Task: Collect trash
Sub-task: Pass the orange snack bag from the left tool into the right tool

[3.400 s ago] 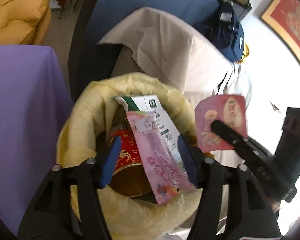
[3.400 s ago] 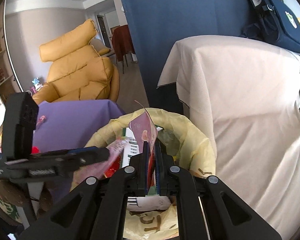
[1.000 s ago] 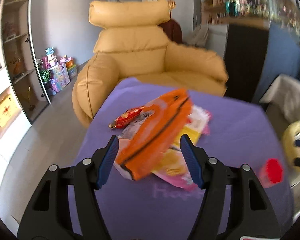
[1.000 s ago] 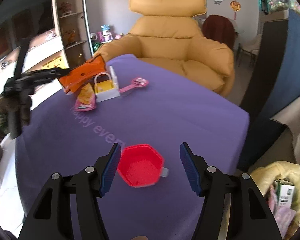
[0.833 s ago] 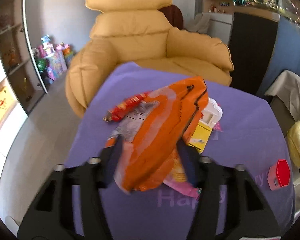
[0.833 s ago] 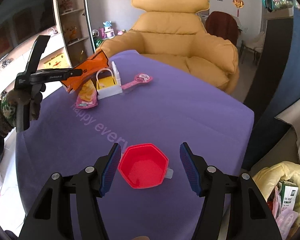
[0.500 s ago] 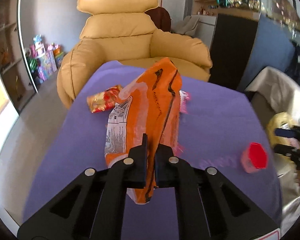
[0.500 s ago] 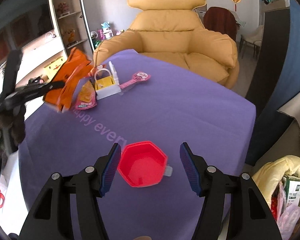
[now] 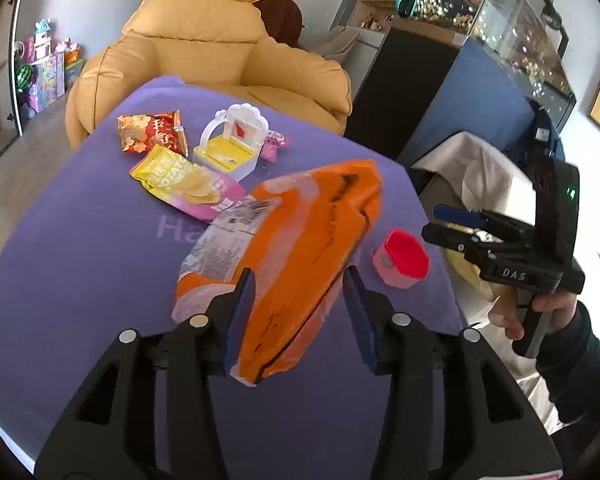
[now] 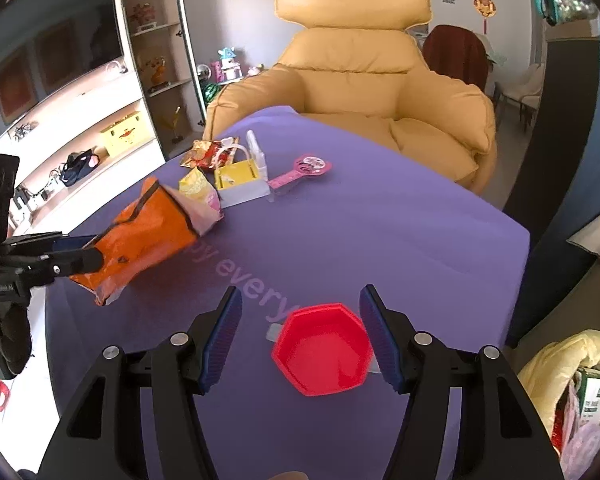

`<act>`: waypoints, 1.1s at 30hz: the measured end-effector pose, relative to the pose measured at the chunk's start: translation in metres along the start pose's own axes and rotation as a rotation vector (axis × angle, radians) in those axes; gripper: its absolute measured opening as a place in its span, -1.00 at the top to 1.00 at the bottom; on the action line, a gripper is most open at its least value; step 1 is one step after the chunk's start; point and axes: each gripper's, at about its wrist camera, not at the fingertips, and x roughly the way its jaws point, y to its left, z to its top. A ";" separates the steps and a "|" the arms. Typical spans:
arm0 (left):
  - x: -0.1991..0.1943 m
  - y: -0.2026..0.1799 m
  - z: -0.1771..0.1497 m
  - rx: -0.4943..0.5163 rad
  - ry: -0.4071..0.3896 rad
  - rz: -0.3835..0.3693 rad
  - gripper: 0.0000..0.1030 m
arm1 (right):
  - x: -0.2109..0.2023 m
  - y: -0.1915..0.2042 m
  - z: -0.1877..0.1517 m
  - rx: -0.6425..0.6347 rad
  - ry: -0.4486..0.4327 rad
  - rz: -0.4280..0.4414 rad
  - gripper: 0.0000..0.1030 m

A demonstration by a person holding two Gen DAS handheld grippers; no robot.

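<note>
Since half a second ago the left gripper (image 9: 298,312) has swung its orange snack bag (image 9: 292,248) from the centre of the left wrist view toward the right, nearer the red cup (image 9: 400,258). Its jaws, then pinched flat on the bag, have just been opening; they now stand parted, with the bag's lower end between the pads. Whether either pad touches the foil I cannot tell; in the right wrist view the bag (image 10: 140,240) juts from that gripper (image 10: 78,250) at mid left, so it may be only loosely caught (possibly slipping).

The right gripper (image 10: 300,332) hovers low centre over the purple tablecloth (image 10: 400,232), jaws spread wide, straddling the red cup (image 10: 322,348); the right pad looks close to the cup's rim, with no pinch yet. Judgement: it is lined up to close on the cup.

Uncollected at upper left of the left wrist view: red wrapper (image 9: 152,132), yellow chip packet (image 9: 180,184), beside a toy chair (image 9: 230,144). The yellow trash bag (image 10: 560,364) sits at lower right of the right wrist view, off the table edge, already holding packets.
</note>
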 end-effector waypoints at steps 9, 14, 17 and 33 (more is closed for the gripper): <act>0.009 0.035 0.021 -0.130 -0.069 0.014 0.16 | -0.001 -0.018 -0.004 0.086 -0.006 0.027 -0.13; 0.008 0.056 0.025 -0.171 -0.083 0.100 0.15 | 0.010 0.016 -0.006 0.086 0.011 0.137 -0.13; 0.004 0.066 0.022 -0.182 -0.079 0.116 0.14 | 0.022 0.043 0.001 0.008 0.017 0.150 -0.13; 0.047 0.095 0.033 -0.319 -0.024 0.148 0.07 | 0.068 0.036 0.044 -0.131 0.137 0.142 0.77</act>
